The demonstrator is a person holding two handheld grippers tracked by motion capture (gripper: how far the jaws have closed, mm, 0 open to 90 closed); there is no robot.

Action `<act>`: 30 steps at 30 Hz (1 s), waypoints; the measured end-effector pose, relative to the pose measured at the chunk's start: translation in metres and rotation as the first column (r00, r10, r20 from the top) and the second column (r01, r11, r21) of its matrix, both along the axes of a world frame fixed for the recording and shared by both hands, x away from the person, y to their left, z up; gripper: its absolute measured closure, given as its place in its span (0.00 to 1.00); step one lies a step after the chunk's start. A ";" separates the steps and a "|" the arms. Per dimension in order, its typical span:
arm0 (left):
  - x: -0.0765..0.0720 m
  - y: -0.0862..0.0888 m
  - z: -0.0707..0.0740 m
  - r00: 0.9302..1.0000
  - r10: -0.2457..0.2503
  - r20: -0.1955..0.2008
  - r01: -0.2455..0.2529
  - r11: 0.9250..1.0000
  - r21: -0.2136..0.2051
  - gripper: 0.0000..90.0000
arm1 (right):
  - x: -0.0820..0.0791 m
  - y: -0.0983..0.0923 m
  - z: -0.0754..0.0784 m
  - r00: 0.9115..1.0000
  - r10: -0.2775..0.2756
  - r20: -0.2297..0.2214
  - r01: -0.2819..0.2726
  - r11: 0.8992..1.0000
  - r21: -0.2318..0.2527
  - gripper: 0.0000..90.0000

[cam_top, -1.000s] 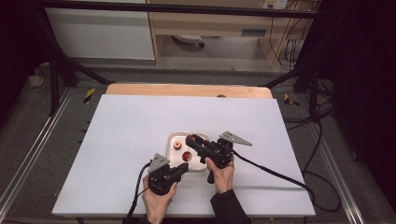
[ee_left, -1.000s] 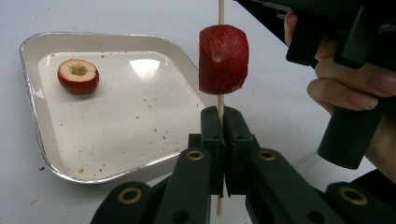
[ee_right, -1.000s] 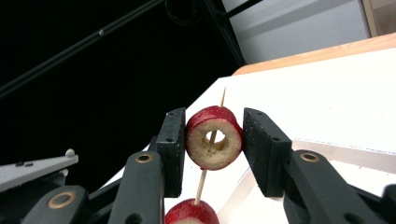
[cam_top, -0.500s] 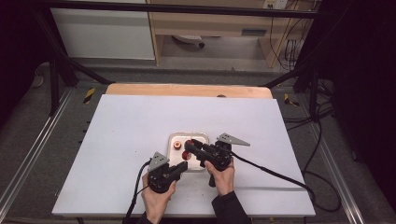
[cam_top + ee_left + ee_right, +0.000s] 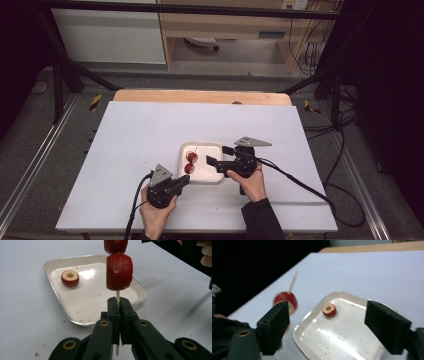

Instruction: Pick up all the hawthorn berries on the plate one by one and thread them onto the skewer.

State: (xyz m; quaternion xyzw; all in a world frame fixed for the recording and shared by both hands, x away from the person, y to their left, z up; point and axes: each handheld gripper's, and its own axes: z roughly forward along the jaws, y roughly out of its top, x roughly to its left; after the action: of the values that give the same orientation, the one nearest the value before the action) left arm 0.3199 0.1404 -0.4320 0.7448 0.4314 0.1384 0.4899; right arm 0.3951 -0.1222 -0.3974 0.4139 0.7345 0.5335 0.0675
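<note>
Fruit was the matter in hand: red, cored hawthorn-like pieces going onto a thin wooden skewer [image 5: 117, 295]. The left tongs [image 5: 117, 315] were clamped together on the lower part of that skewer, which stood upright from their tips, its long axis running straight up along their line of sight. Two threaded fruit pieces [image 5: 119, 272] sat on the stick just above the left tongs, one stacked on the other, clear of the pads.

The right tongs [image 5: 327, 322] stood wide apart with nothing between the pads; their jaws had just been opening. Ahead of them and slightly below lay the shallow white rectangular tray [image 5: 352, 340] on the white counter [image 5: 150, 130], and on its floor, between the two spread pads as that gripper's camera saw it, rested the one loose red fruit piece [image 5: 329, 310], cored hole facing up. From the left tongs the same piece [image 5: 70, 278] lay ahead and off to the left, well apart from the skewer.

By my judgement the right tongs were the nearer and the free pair, so the coming move turned on them reaching forward and down over that loose piece, with the bare skewer tip [image 5: 293, 282] waiting to their left.
</note>
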 end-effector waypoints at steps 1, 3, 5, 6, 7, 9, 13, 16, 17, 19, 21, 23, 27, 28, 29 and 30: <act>-0.001 0.002 0.000 1.000 -0.001 0.004 0.001 1.000 0.003 0.98 | 0.001 -0.001 -0.001 1.000 0.001 -0.003 -0.001 1.000 -0.027 0.15; -0.002 0.006 -0.001 1.000 -0.011 0.007 0.011 1.000 0.015 0.98 | 0.001 -0.001 -0.002 1.000 0.004 -0.005 -0.004 0.999 -0.053 0.14; -0.003 0.010 -0.002 1.000 -0.008 0.009 0.008 1.000 0.028 0.98 | 0.002 -0.002 -0.004 1.000 0.020 -0.017 -0.021 0.995 -0.102 0.11; -0.003 0.012 -0.003 1.000 -0.009 0.006 0.008 1.000 0.029 0.98 | 0.002 -0.002 -0.004 1.000 0.020 -0.017 -0.021 0.995 -0.102 0.11; -0.003 0.015 -0.003 1.000 -0.010 0.005 0.009 0.999 0.034 0.98 | 0.003 -0.002 -0.005 0.999 0.026 -0.022 -0.029 0.991 -0.127 0.10; -0.003 0.019 -0.003 1.000 -0.007 0.009 0.007 0.999 0.043 0.98 | 0.004 -0.002 -0.005 0.999 0.032 -0.028 -0.036 0.989 -0.143 0.10; -0.004 0.028 -0.003 1.000 -0.012 0.004 0.012 0.998 0.060 0.98 | 0.007 -0.003 -0.004 0.998 0.045 -0.045 -0.053 0.983 -0.177 0.10; -0.006 0.033 -0.003 1.000 -0.015 0.010 0.014 0.996 0.087 0.98 | 0.009 -0.003 -0.003 0.997 0.053 -0.050 -0.063 0.975 -0.214 0.10; -0.007 0.035 -0.003 1.000 -0.023 0.006 0.022 0.994 0.105 0.98 | 0.011 -0.002 -0.002 0.996 0.067 -0.058 -0.079 0.966 -0.247 0.10; -0.007 0.036 -0.004 1.000 -0.023 0.001 0.023 0.995 0.097 0.98 | 0.014 0.000 -0.001 0.995 0.076 -0.069 -0.092 0.958 -0.272 0.10; -0.008 0.038 -0.004 1.000 -0.027 0.002 0.027 0.995 0.100 0.98 | 0.017 0.003 0.000 0.993 0.086 -0.081 -0.107 0.948 -0.300 0.10; -0.008 0.039 -0.004 1.000 -0.028 0.004 0.028 0.995 0.100 0.98 | 0.019 0.009 0.001 0.991 0.100 -0.093 -0.125 0.939 -0.321 0.11; -0.009 0.042 -0.004 1.000 -0.029 0.004 0.028 0.995 0.101 0.98 | 0.024 0.018 0.003 0.987 0.128 -0.099 -0.155 0.922 -0.355 0.12; -0.009 0.044 -0.003 1.000 -0.028 0.003 0.027 0.994 0.105 0.98 | 0.028 0.026 0.004 0.984 0.145 -0.104 -0.174 0.910 -0.376 0.13; -0.009 0.045 -0.004 1.000 -0.026 0.003 0.026 0.994 0.103 0.98 | 0.030 0.030 0.005 0.982 0.150 -0.116 -0.184 0.905 -0.383 0.13; -0.009 0.045 -0.004 1.000 -0.026 0.003 0.026 0.994 0.103 0.98 | 0.032 0.034 0.005 0.981 0.157 -0.115 -0.190 0.899 -0.395 0.13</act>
State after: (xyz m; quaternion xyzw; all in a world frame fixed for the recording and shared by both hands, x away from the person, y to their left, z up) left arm 0.3109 0.1859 -0.4357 0.7744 0.4128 0.1557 0.4534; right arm 0.4274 -0.0879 -0.3929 0.3450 0.8648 0.3572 0.0743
